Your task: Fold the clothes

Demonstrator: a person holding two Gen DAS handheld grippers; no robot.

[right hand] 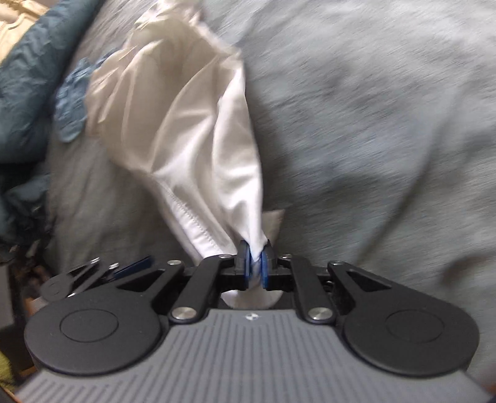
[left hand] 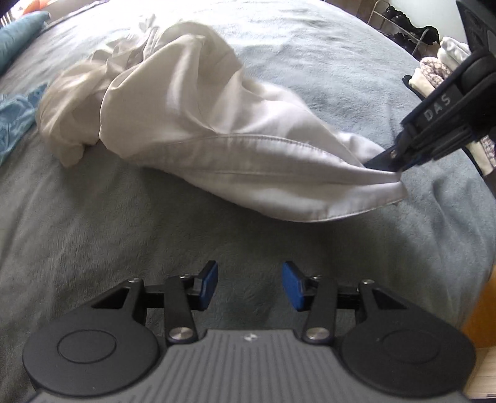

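Grey blanket (left hand: 124,217), one white garment (left hand: 201,124), right gripper (right hand: 254,263) jaws clamped on it, left gripper (left hand: 249,286) jaws apart.

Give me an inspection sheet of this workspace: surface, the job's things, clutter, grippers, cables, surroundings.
Surface: grey blanket spread over a bed, soft and slightly rumpled.
Job's things: white garment, unfolded and bunched, one corner lifted off the blanket, the far end still crumpled on it.
Clutter: blue cloth lying at the garment's far end; teal pillow beyond it.
Grippers: right gripper with jaws closed on the garment's corner; left gripper with jaws open, holding nothing, above bare blanket.
Cables: nothing seen.
Surroundings: stack of folded clothes at the bed's edge; a metal rack with dark items behind it.
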